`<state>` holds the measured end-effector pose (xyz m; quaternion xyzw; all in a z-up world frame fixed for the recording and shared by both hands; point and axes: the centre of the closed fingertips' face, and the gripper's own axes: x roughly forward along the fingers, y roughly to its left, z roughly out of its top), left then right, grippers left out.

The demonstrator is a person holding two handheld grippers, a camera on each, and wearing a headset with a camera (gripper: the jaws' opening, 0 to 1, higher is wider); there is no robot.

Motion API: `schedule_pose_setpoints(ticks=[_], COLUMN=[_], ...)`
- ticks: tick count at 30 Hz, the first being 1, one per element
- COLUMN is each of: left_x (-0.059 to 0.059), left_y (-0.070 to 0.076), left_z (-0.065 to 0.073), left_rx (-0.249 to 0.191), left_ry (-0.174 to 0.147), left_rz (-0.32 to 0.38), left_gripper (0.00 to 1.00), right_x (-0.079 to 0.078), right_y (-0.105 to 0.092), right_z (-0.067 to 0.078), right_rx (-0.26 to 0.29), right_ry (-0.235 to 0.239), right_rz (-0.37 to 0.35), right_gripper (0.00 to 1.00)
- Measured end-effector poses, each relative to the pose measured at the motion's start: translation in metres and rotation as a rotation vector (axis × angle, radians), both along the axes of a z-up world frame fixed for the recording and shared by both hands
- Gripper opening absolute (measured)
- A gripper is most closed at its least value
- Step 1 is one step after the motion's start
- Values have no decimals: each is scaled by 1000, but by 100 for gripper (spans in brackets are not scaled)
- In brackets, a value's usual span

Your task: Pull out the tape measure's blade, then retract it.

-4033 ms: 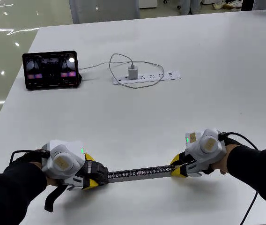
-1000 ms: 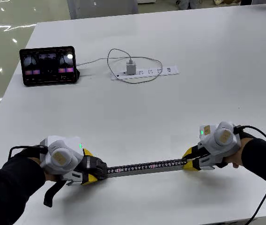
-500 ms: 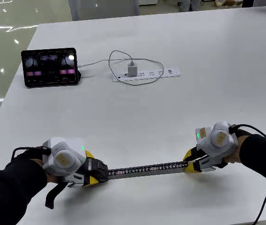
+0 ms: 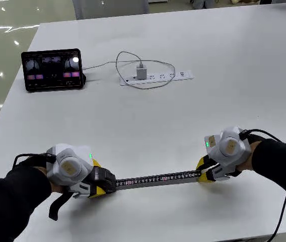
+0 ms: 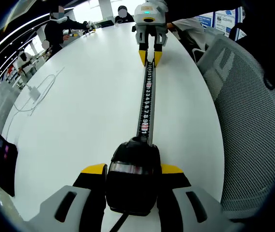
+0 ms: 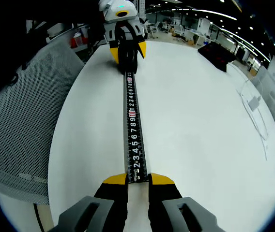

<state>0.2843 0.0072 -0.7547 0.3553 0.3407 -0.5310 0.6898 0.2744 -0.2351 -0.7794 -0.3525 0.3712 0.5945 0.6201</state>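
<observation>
The black tape measure case [image 4: 105, 180] lies near the table's front edge, and my left gripper [image 4: 100, 182] is shut on it. Its dark blade [image 4: 158, 178] runs flat to the right over the white table [image 4: 183, 116]. My right gripper [image 4: 202, 171] is shut on the blade's tip. In the left gripper view the case [image 5: 132, 176] sits between the left gripper's [image 5: 133, 169] yellow tips, and the blade [image 5: 146, 96] leads away to the right gripper [image 5: 149, 52]. In the right gripper view the right gripper [image 6: 137, 180] pinches the blade [image 6: 131, 125], which reaches back to the case [image 6: 127, 55].
A tablet [image 4: 52, 69] stands at the back left. A white power strip [image 4: 155, 76] with a charger and a looped cable lies beside it. A grey mesh chair [image 5: 253, 121] stands just off the table's front edge. A cable trails from each gripper.
Since four seconds ago my right gripper has moved right and drawn more blade out of the case. Over the last second the blade's length looks about the same. The left gripper has stayed put.
</observation>
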Motion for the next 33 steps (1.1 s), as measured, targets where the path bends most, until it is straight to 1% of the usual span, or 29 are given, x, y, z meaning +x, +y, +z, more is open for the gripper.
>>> schedule_pose_setpoints(ticks=[6,9,12,14,15,18,19,21,26,28,30,31,33], left_x=[0,0,-2,-3,-3,-1,-2,-2,-1,-1,0,0,1], left_y=[0,0,1,2,2,2,3,3,5,6,8,8,10], left_z=[0,0,0,0,0,-2,-2,-2,-1,0,1,1,2], left_rx=[7,13,32,45,49,61,75,75,91,93,94,92,94], left_ry=[-2,-5,-12,-15,-15,-13,-12,-11,-5,-6,-6,-3,-1], left_rz=[-2,-3,-29,-48,-53,-56,-64,-60,-57,-56,-44,-42,-46], left_gripper=[35,35,35,35,35,35,35,35,35,39,46,48,48], right_x=[0,0,-2,-1,-1,0,0,0,1,0,-2,-2,-3], right_y=[0,0,-1,0,0,0,0,0,0,0,0,0,-1], right_z=[0,-1,-1,-1,-1,-1,-1,0,0,0,0,0,0], right_rx=[-37,-45,-44,-39,-39,-42,-44,-47,-51,-55,-61,-62,-68], right_ry=[-5,-5,-21,-12,-14,-10,-11,-12,-32,-32,-33,-36,-42], right_rz=[29,43,58,31,35,38,46,47,62,70,79,84,92], right_gripper=[12,12,12,12,12,12,12,13,15,15,17,18,19])
